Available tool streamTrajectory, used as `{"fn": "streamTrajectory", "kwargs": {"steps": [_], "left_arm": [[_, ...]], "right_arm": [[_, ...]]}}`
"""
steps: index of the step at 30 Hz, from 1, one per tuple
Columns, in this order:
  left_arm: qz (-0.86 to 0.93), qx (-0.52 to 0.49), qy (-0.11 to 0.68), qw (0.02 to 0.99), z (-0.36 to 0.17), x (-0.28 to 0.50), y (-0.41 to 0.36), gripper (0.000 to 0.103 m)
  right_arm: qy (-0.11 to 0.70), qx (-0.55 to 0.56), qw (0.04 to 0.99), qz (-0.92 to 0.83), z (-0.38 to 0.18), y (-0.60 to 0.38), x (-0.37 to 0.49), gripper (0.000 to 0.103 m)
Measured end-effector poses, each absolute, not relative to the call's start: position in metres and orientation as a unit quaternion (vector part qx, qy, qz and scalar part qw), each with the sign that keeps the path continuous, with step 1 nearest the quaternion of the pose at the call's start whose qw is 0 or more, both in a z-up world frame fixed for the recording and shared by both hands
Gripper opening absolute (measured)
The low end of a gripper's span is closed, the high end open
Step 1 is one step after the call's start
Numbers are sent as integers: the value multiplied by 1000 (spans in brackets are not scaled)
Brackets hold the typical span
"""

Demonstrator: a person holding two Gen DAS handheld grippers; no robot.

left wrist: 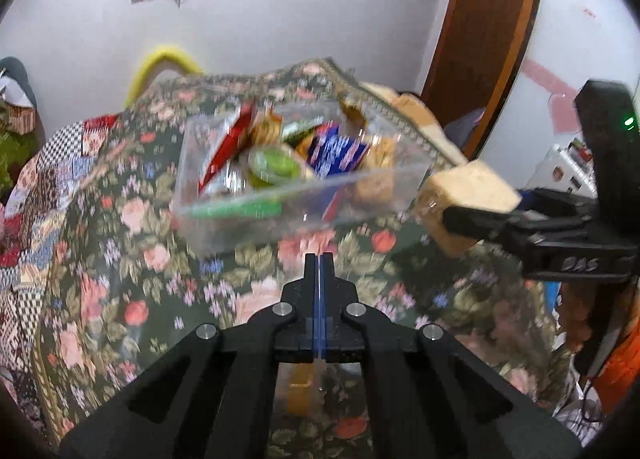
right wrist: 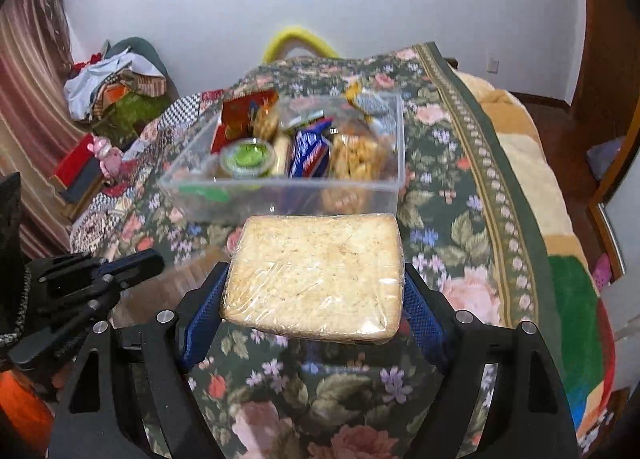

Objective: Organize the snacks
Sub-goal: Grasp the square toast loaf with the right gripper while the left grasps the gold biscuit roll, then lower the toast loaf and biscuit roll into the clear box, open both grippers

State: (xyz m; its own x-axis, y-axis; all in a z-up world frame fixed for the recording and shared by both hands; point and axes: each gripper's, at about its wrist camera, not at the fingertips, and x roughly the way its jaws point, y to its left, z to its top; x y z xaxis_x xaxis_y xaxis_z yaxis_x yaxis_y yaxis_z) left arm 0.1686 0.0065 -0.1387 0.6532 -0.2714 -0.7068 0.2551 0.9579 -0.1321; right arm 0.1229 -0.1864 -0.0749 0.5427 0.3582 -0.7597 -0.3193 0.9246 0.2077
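Honestly my left view is smeared, so the clear bin's (left wrist: 280, 195) snacks are mush. My right gripper (right wrist: 316, 295) clamps a wrapped cracker slab (right wrist: 316, 275) flat, held just short of the bin above the floral cloth (right wrist: 448, 235), long side running finger to finger; my left gripper (left wrist: 319, 263) is pinched closed on nothing.

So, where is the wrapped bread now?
The bread is held in the right tool, lifted over the floral cloth, just in front of the clear snack box.
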Motion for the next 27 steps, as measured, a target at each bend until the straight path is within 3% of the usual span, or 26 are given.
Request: {"fn": "streamTrajectory", "kwargs": {"steps": [3, 5, 7, 9, 16, 19, 27], "left_arm": [[-161, 8, 392, 906, -135, 172, 0, 1], [-157, 19, 406, 900, -142, 172, -4, 16], [-152, 26, 419, 895, -155, 172, -5, 43], [-147, 29, 438, 887, -172, 170, -6, 50], [-124, 8, 488, 864, -230, 175, 5, 50], [-118, 8, 478, 871, -229, 172, 4, 41], [-117, 10, 460, 880, -211, 164, 2, 35]], "right_arm": [[432, 27, 880, 195, -72, -186, 126, 80], [431, 31, 880, 196, -71, -186, 126, 80], [433, 33, 879, 198, -73, -186, 127, 80], [437, 32, 876, 199, -75, -186, 126, 80], [446, 35, 872, 196, -79, -191, 128, 80], [447, 38, 872, 196, -78, -191, 128, 80], [444, 33, 873, 199, -77, -187, 128, 80]]}}
